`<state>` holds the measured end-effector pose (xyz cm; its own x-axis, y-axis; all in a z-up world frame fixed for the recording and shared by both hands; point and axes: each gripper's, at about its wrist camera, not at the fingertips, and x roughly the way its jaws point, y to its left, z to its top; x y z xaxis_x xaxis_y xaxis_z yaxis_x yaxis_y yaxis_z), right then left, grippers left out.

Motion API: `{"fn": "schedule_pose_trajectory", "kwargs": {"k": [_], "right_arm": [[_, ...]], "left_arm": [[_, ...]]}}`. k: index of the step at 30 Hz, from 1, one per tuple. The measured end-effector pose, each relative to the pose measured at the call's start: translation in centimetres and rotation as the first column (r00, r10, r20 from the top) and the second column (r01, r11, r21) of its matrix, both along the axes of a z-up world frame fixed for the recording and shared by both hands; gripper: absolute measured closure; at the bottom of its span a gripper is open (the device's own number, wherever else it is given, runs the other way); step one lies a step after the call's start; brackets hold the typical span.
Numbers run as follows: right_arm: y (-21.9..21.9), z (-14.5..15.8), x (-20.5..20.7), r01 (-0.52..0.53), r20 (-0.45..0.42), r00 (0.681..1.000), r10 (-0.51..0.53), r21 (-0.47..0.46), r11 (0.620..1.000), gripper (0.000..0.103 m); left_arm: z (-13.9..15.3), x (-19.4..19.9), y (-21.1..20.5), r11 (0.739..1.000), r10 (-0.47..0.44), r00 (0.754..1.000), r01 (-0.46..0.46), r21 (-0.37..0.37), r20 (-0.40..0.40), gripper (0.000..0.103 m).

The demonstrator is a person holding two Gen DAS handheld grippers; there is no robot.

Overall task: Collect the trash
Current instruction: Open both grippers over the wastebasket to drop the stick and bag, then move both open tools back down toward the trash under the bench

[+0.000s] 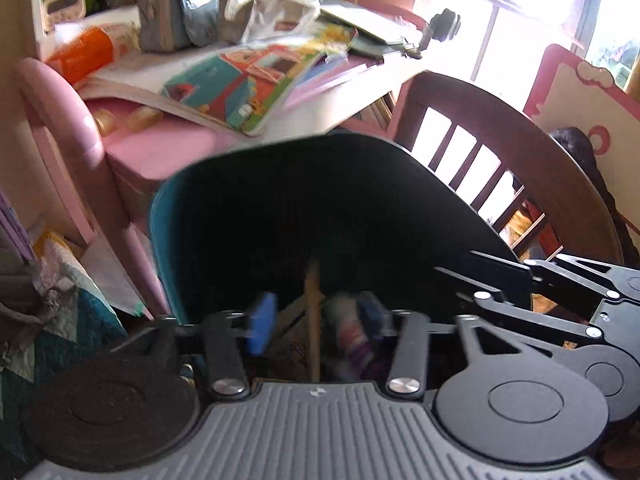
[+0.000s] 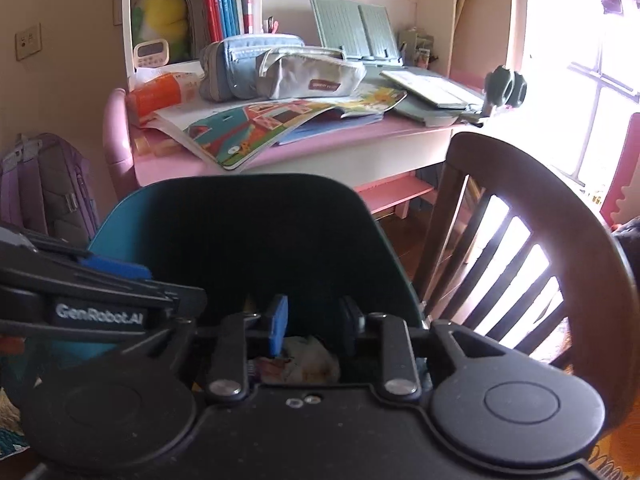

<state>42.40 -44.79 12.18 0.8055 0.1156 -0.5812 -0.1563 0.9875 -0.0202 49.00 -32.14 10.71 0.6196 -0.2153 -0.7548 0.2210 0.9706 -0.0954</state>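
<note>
Fingers of the left gripper [image 1: 316, 320] sit fairly wide apart at lower centre of the left wrist view, blue pads [image 1: 262, 322] facing each other, nothing pinched between them. Beyond them, a dark bin [image 1: 248, 208] w/ teal outside fills mid-frame. Down in the bin's bottom: a wooden stick [image 1: 313, 320] standing upright between the fingers & a crumpled wrapper [image 1: 352, 336] w/ purple bits, close to the right pad; can't tell if it touches. Right gripper's black linkage [image 1: 540, 292] crosses lower right. Pink desk [image 1: 160, 148] upper left, picture book [image 1: 248, 88] hanging over its edge; dark wooden chair [image 1: 500, 120] at right. View is blurred.

Right wrist view: right gripper [image 2: 314, 326] fingers moderately apart at lower centre, blue pad [image 2: 279, 328] on the left side, holding nothing. Just under them, crumpled trash [image 2: 308, 360], whitish w/ some red, lies inside the bin [image 2: 256, 232]. Left gripper body [image 2: 100, 300] enters from the left edge over the bin rim. Desk [image 2: 320, 156] upper centre w/ picture book [image 2: 248, 128], two pencil cases [image 2: 308, 72]; chair [image 2: 520, 184] right, purple backpack [image 2: 44, 188] far left.
</note>
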Motion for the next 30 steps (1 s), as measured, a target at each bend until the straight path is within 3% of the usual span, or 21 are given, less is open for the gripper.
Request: {"fn": "schedule_pose_trajectory", "kwargs": {"k": [6,16,24,30], "right_arm": [[-0.2,1.4,-2.0,-0.029,0.03,0.999,0.028,0.022,0.999,0.064],[1.8,4.1,-6.6,-0.087,0.092,0.992,0.085,0.022,0.996,0.061],[5.5,5.8,-10.2,-0.168,0.123,0.979,0.163,0.032,0.985,0.054],[9.8,6.2,-12.3,-0.268,0.129,0.956,0.262,0.033,0.963,0.048]], "left_arm": [[1.6,-1.5,1.0,1.0,-0.009,0.999,0.01,-0.028,0.038,0.043],[4.8,-6.3,4.6,1.0,0.007,0.993,-0.004,-0.023,0.116,0.037],[6.7,-11.3,9.3,1.0,0.016,0.985,-0.011,-0.028,0.172,0.036],[7.3,-14.9,14.0,0.999,0.047,0.977,-0.041,-0.034,0.207,0.027]]}}
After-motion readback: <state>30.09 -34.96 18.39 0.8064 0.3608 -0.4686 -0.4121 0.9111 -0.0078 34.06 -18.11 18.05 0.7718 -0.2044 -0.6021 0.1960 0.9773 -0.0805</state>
